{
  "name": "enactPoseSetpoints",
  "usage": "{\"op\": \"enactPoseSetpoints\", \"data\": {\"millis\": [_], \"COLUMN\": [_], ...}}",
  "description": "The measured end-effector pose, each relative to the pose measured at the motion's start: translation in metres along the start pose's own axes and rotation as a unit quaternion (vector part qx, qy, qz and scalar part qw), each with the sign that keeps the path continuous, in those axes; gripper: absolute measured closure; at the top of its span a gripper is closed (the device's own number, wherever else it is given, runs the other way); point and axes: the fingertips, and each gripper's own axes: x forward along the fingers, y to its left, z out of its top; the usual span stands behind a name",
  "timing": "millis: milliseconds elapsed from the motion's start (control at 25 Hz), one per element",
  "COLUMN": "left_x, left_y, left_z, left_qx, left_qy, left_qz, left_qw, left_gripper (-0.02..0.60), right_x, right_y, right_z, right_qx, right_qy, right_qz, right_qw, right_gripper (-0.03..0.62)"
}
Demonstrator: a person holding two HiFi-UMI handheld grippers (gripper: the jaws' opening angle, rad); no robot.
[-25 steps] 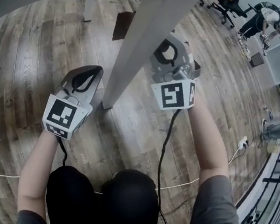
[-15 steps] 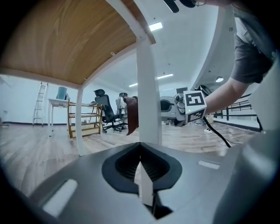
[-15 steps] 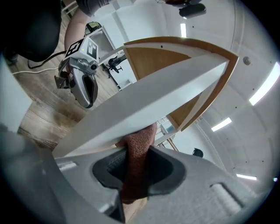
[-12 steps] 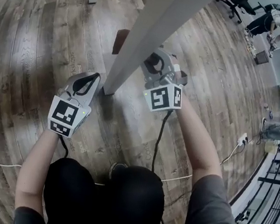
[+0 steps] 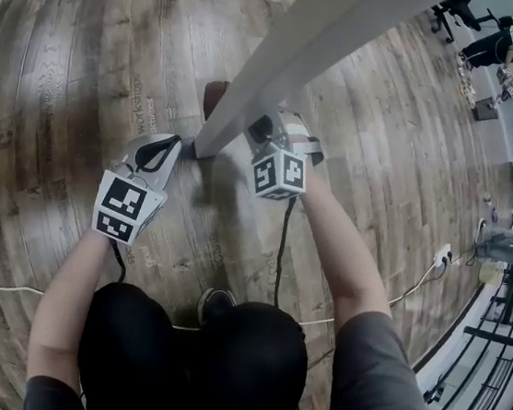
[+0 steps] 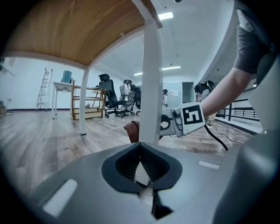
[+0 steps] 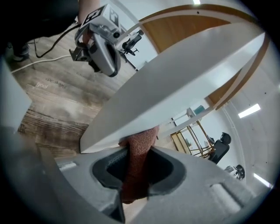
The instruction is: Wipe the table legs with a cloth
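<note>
Cloth (image 7: 141, 142) sits clamped in my right gripper (image 7: 136, 173), pressed to the table leg (image 7: 175, 83) just ahead for wiping. My left gripper (image 6: 141, 166) idles pinched shut, empty, beside that leg.

The white square desk leg (image 5: 262, 84) looks smooth and matt-painted. The rust-red cloth (image 7: 141, 140) is nubbly, like towelling. The brown plank floor (image 5: 85, 86) shows wood grain with a dull sheen. The desk's underside (image 6: 78, 30) is smooth wood.
</note>
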Motion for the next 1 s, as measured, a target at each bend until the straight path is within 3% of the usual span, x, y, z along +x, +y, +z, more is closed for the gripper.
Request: {"op": "enactPoseSetpoints", "data": {"millis": [400,640,800,1000], "left_x": [0.003,-0.002,-0.002,-0.016], "left_y": [-0.004,0.005,0.006,0.010], "left_z": [-0.017,-0.009,0.017,0.069], "left_qx": [-0.001,-0.006,-0.016,0.010], "left_qy": [0.019,0.011,-0.007,-0.028], "left_qz": [-0.009,0.000,0.002,0.008], "left_qw": [0.9998,0.9999,0.9999,0.9995], "left_gripper": [0.561,0.561,0.561,0.561], "right_x": [0.032,0.018,-0.018,-0.063], "right_y": [0.072,0.052,0.022,-0.017], "right_z": [-0.038,-0.040,-0.042,-0.027], "right_qx": [-0.014,0.078,0.198,0.238], "right_qy": [0.081,0.087,0.083,0.080], "right_qz": [0.045,0.000,-0.059,-0.095], "right_qw": [0.996,0.993,0.975,0.963], "right_gripper": [0.503,0.503,0.503,0.503]}}
